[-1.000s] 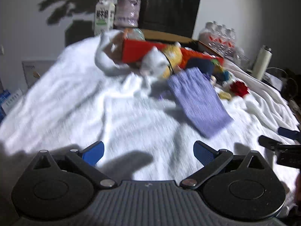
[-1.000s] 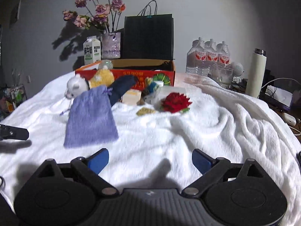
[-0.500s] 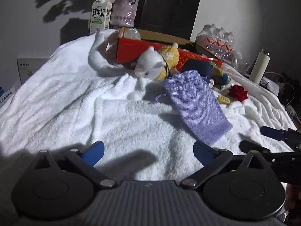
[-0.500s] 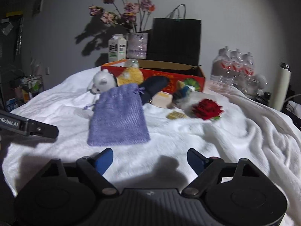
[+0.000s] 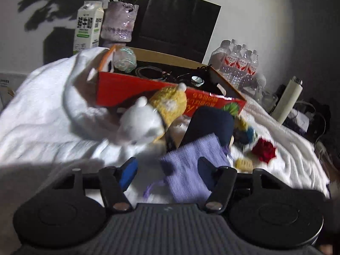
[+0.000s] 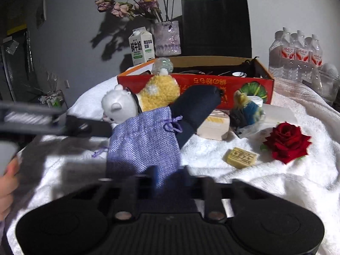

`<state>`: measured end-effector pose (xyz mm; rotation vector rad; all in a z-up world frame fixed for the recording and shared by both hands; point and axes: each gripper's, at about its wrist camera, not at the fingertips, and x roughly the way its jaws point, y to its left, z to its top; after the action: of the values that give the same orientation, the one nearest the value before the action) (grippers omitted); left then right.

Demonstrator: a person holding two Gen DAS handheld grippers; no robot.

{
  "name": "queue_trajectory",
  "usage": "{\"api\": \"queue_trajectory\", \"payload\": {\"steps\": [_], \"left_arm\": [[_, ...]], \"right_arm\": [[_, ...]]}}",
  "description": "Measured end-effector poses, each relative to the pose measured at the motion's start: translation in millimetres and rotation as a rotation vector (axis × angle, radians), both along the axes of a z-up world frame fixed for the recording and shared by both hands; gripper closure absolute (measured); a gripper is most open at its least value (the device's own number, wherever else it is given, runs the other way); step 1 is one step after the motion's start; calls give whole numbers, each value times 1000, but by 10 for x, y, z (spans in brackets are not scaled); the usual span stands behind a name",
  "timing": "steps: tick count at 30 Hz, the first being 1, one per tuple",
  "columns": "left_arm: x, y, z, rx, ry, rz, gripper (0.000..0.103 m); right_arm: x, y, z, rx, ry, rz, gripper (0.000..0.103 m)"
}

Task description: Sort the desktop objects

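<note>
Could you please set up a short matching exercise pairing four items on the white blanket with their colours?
Things:
1. drawstring pouch
2. rose
3. cardboard box
4. eraser

Colours:
a. dark red
b. pale yellow
c. lilac
d. bright red outside with printed lettering

Pairs: 1-c, 2-a, 3-d, 4-b

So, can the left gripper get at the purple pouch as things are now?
Probably yes. The left gripper is closing with the purple pouch's drawstring end between its fingers, and nothing covers that end. The right gripper is shut at the pouch's opposite edge, clear of the left.
</note>
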<state>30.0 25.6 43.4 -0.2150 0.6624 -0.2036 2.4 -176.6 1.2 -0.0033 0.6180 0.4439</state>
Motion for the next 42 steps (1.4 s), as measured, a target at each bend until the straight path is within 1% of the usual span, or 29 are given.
{"api": "queue_trajectory", "payload": {"steps": [2,5,7,9,10,11,12,13,14,17,18,20,22,23,25,27,29,32,34,35,36,37,39,42], "left_arm": [[194,-51,-26,-23,23,4,40],[435,-125,-96,-37,54,16,42],[541,-151,-165,-71,71,45,44],[589,-158,-205,-105,64,80,44],[605,-155,-214,-119,60,94,49],[618,-145,-220,-129,58,105,66],[628,-141,-217,-125,59,110,78],[629,-141,-208,-100,69,121,91],[615,-129,-200,-84,72,121,93],[482,-26,-124,-135,74,143,94],[401,-11,-62,-136,52,138,95],[195,-1,84,-113,-11,136,95],[11,22,206,-89,-53,124,96],[-67,45,253,-86,-61,123,96],[-210,124,320,-101,-61,121,97],[-357,216,377,-117,-66,131,97],[-516,285,437,-128,-76,134,97],[-731,398,515,-148,-93,144,97],[-847,455,551,-160,-101,147,97],[-908,482,572,-173,-104,143,97],[-962,500,589,-187,-108,135,97],[-1020,511,606,-195,-112,128,97],[-1137,518,643,-200,-129,121,97],[-1271,548,694,-216,-154,100,97]], "right_arm": [[-124,-105,31,-20,-21,-30,103],[-241,-329,67,12,-23,-85,103],[-286,-436,69,26,-23,-107,103],[-310,-504,74,28,-31,-122,102],[-307,-527,75,28,-31,-120,102],[-292,-540,74,32,-27,-115,101],[-280,-554,61,36,-23,-112,96],[-264,-555,40,40,-18,-109,94],[-240,-546,17,44,-11,-106,91],[-181,-504,-26,70,11,-83,78],[-165,-491,-31,76,13,-74,71],[-131,-462,-35,85,17,-64,64],[-80,-440,-49,87,20,-70,64],[-56,-425,-53,84,16,-73,64],[-14,-384,-55,70,8,-80,63],[27,-313,-78,36,12,-81,59],[41,-232,-92,1,5,-79,59],[28,-149,-88,-59,-9,-85,60],[26,-122,-68,-71,4,-97,62],[19,-115,-50,-69,19,-102,71],[7,-110,-34,-63,30,-97,85],[-20,-97,-21,-63,30,-91,94],[-127,-67,12,-71,6,-106,99],[-427,-38,133,-89,-62,-129,100]]}}
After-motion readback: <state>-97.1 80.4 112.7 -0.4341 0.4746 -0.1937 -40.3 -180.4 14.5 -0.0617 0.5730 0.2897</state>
